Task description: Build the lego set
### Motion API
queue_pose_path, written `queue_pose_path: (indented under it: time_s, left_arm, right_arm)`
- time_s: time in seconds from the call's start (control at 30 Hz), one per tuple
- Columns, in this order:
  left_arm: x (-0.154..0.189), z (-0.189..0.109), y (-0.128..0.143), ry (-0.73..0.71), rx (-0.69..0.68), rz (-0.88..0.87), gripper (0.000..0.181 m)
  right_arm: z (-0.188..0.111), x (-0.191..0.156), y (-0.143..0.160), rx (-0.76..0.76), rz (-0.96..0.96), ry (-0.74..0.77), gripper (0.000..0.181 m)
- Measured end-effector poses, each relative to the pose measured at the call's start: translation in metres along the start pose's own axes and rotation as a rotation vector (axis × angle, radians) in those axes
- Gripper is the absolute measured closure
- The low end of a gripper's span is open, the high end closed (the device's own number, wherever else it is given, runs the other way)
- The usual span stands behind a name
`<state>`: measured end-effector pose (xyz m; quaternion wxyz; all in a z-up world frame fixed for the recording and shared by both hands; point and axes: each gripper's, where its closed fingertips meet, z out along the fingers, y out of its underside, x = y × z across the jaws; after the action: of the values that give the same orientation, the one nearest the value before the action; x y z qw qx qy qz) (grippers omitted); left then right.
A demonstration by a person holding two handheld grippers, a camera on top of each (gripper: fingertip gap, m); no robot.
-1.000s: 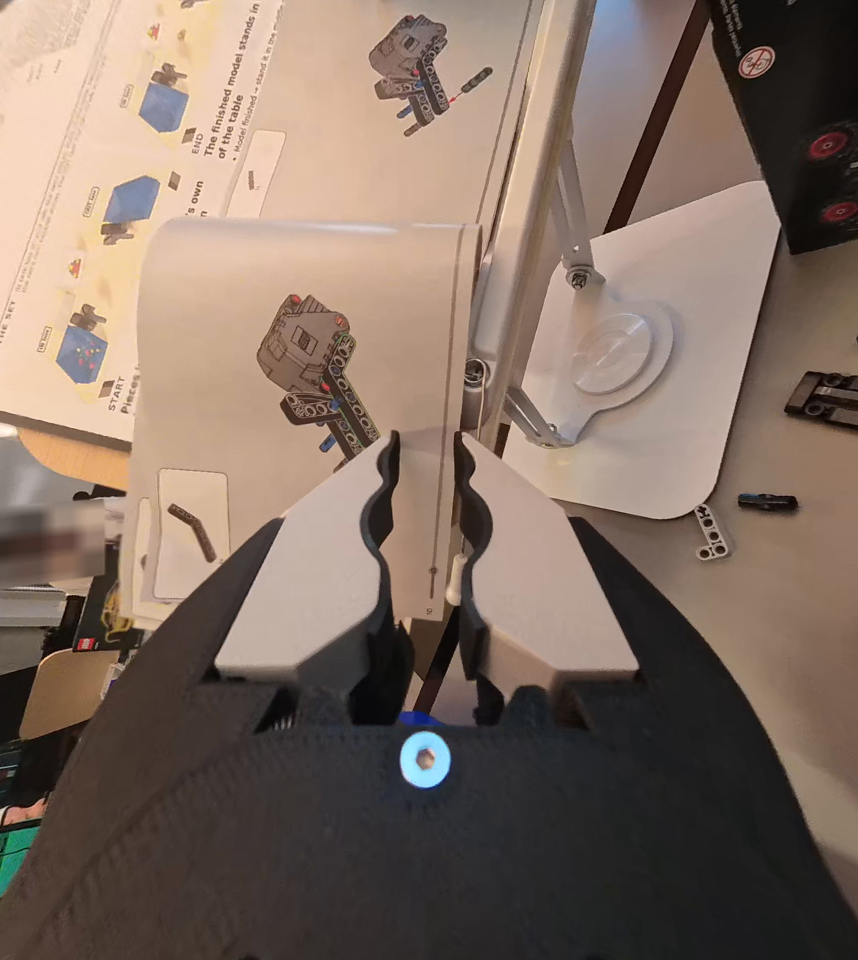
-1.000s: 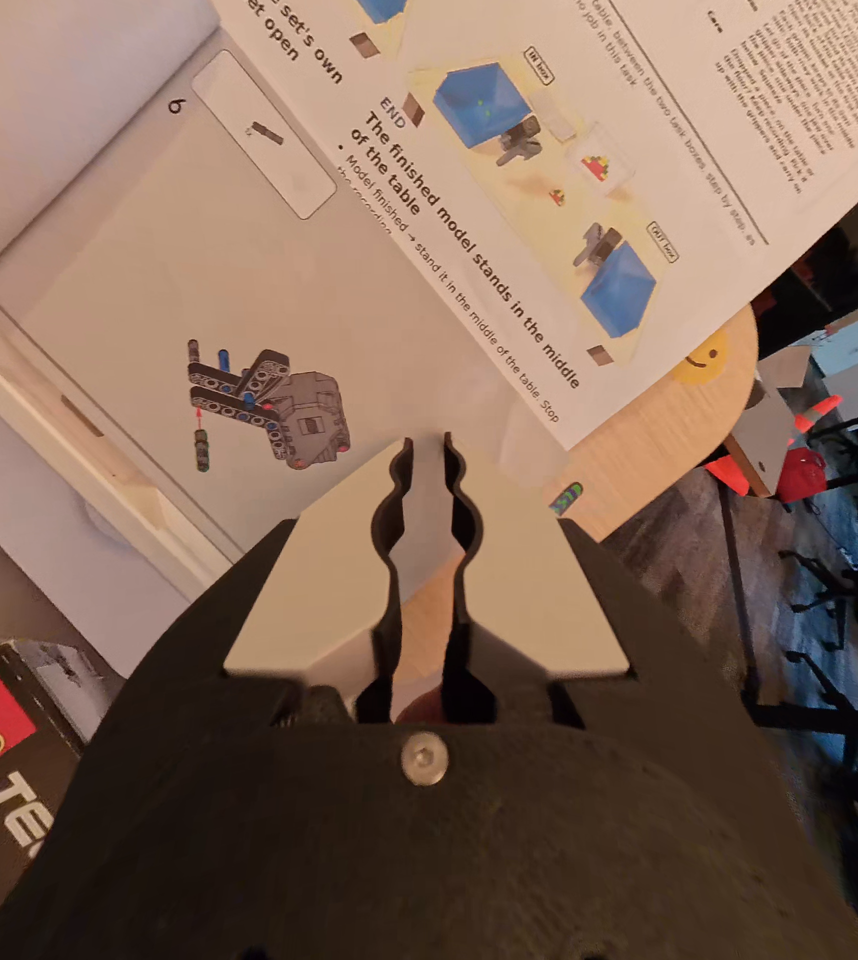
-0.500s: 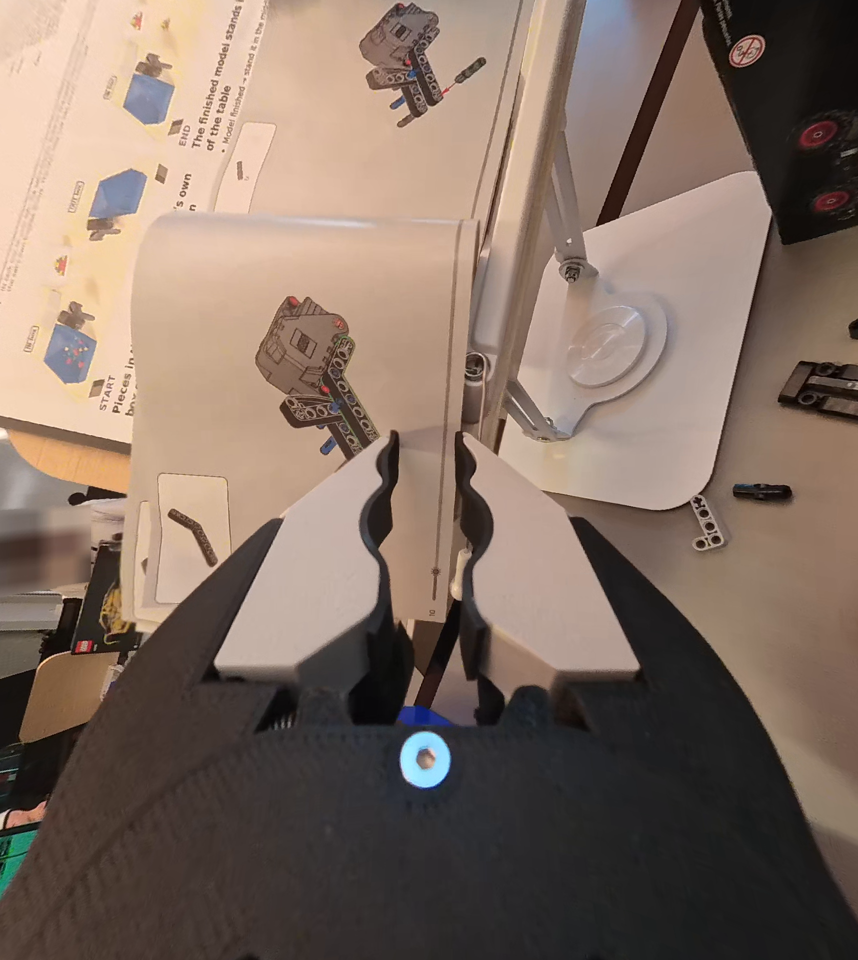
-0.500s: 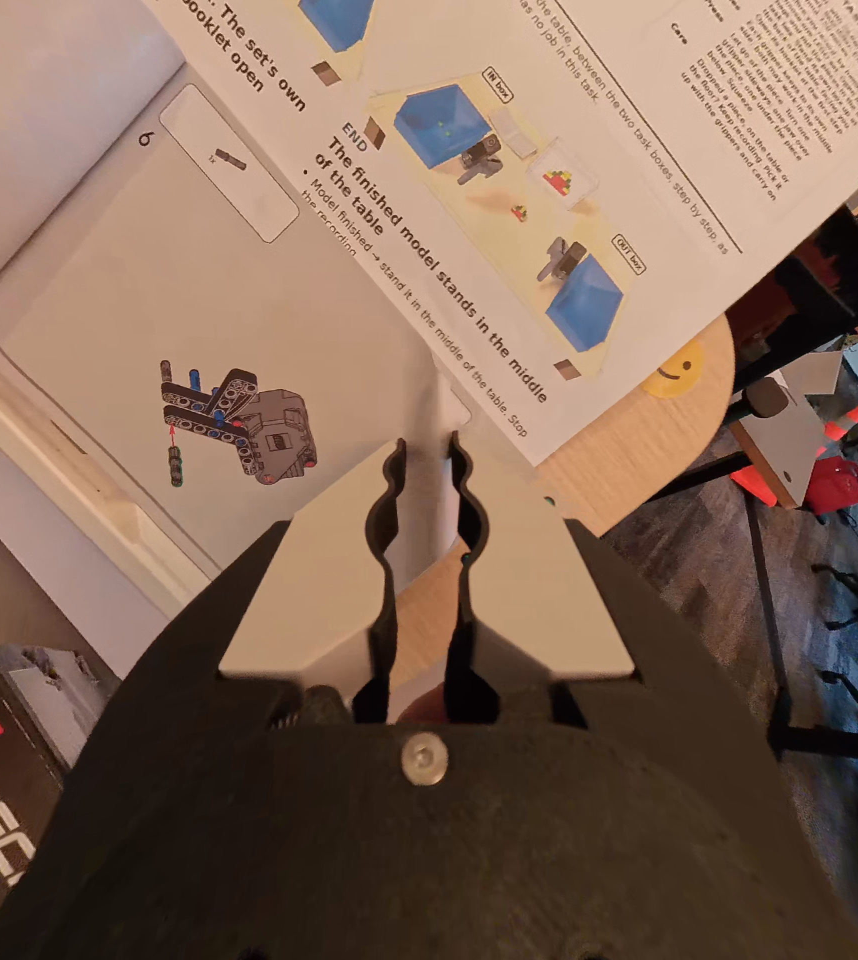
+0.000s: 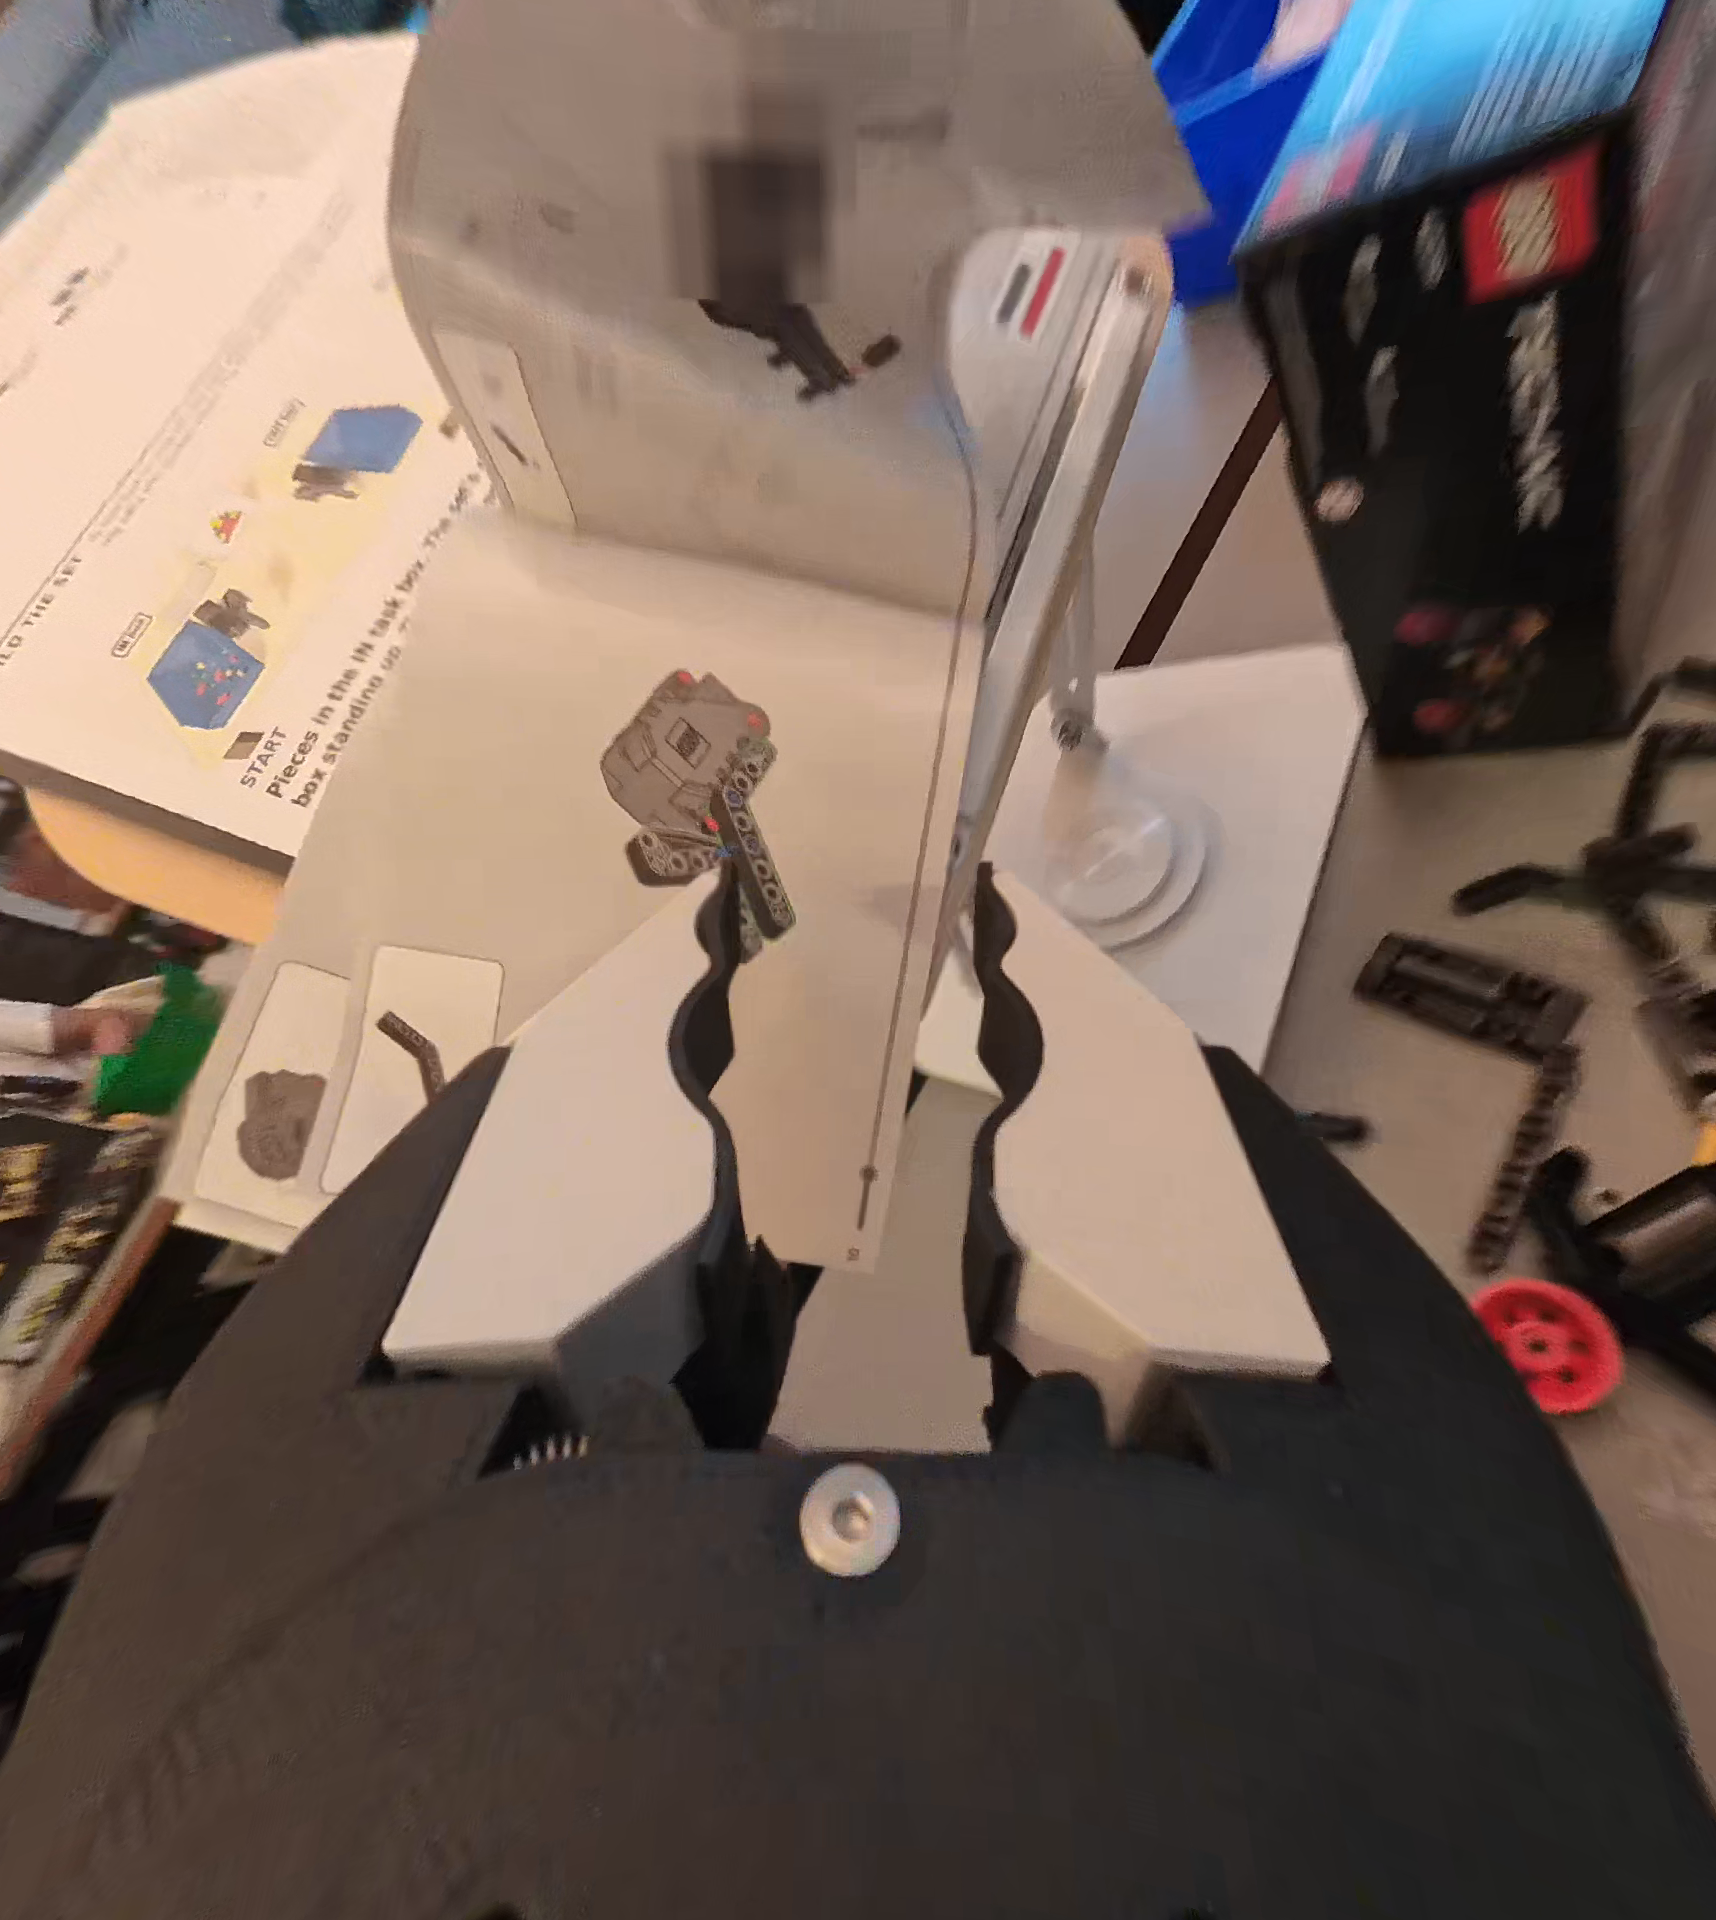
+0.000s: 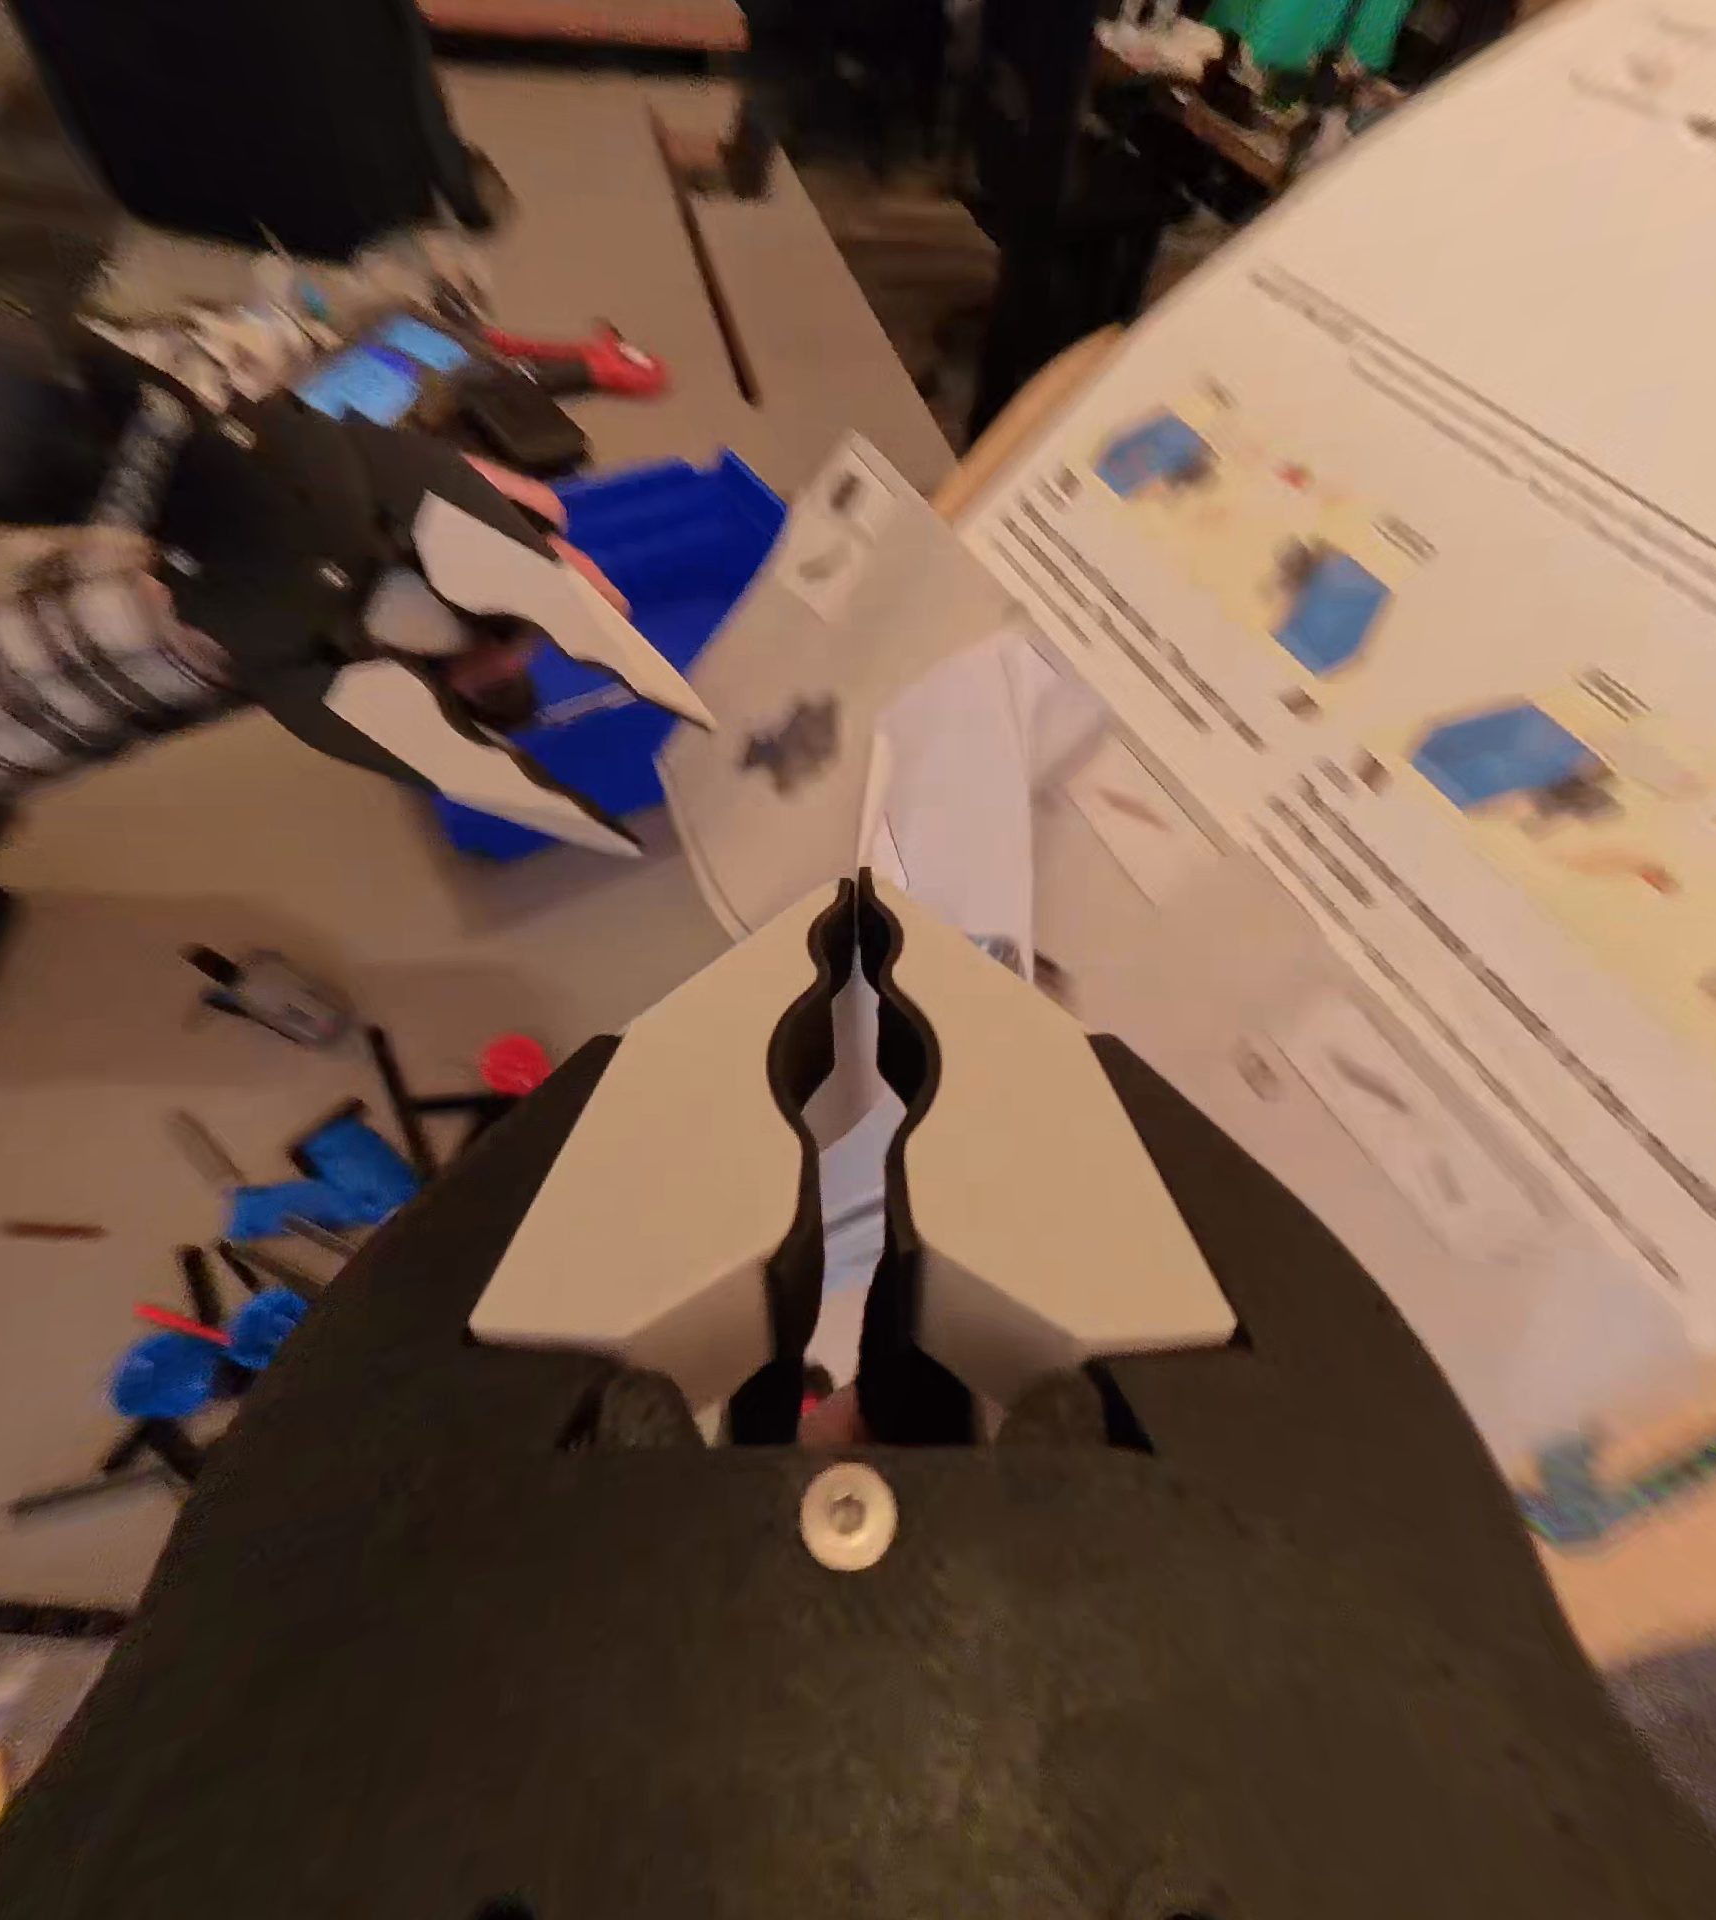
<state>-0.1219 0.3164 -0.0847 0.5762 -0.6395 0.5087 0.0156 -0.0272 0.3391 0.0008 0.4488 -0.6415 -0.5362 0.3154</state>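
A blue bin (image 6: 667, 582) is seen on the worktop (image 6: 210, 831) in the right wrist view, behind the left gripper (image 6: 672, 769); its contents cannot be made out through the blur. A second blue bin (image 5: 1238, 177) shows at the top of the left wrist view, partly hidden by the black set box (image 5: 1498, 416), which stands upright beside the white stand (image 5: 1238, 748).

The booklet (image 5: 542, 831) is propped on the stand, one page (image 5: 729, 270) curled upward above the open spread. Loose black pieces (image 5: 1612, 914) and a red wheel (image 5: 1545, 1345) lie scattered on the worktop to the right of the stand. A printed sheet (image 5: 106, 436) lies to the left, under the booklet.

In its own view the left gripper (image 5: 849, 914) is seen with its fingers (image 5: 605, 1122) spread wide apart, nothing held; the page's lower corner lies between them without being touched. Half a second ago these fingers were nearly closed on that page's edge; they have since been opened and the page released. The right gripper (image 6: 856, 883) is pressed together at its tips, with a white page edge (image 6: 854, 1049) seen between its fingers; whether the page is actually pinched cannot be told. Earlier its fingers were slightly parted over the booklet, and its view has since been swung toward the left gripper and the worktop.
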Motion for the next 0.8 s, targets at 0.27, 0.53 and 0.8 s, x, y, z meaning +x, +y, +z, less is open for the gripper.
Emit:
queue_pose_path:
  time_s: [0.27,0.53,0.8]
  left_arm:
    - [-0.004,-0.036,-0.051,0.197,0.295,-0.411,0.118]
    - [-0.011,-0.018,-0.011,0.127,0.108,-0.42,0.129]
    - [-0.038,-0.02,0.019,0.025,0.08,-0.543,0.181]
  right_arm:
    - [0.076,-0.05,-0.042,0.061,0.009,-0.109,0.181]
    - [0.119,-0.056,-0.057,0.138,0.088,-0.118,0.164]
    - [0.103,-0.053,-0.06,0.141,0.051,-0.07,0.135]
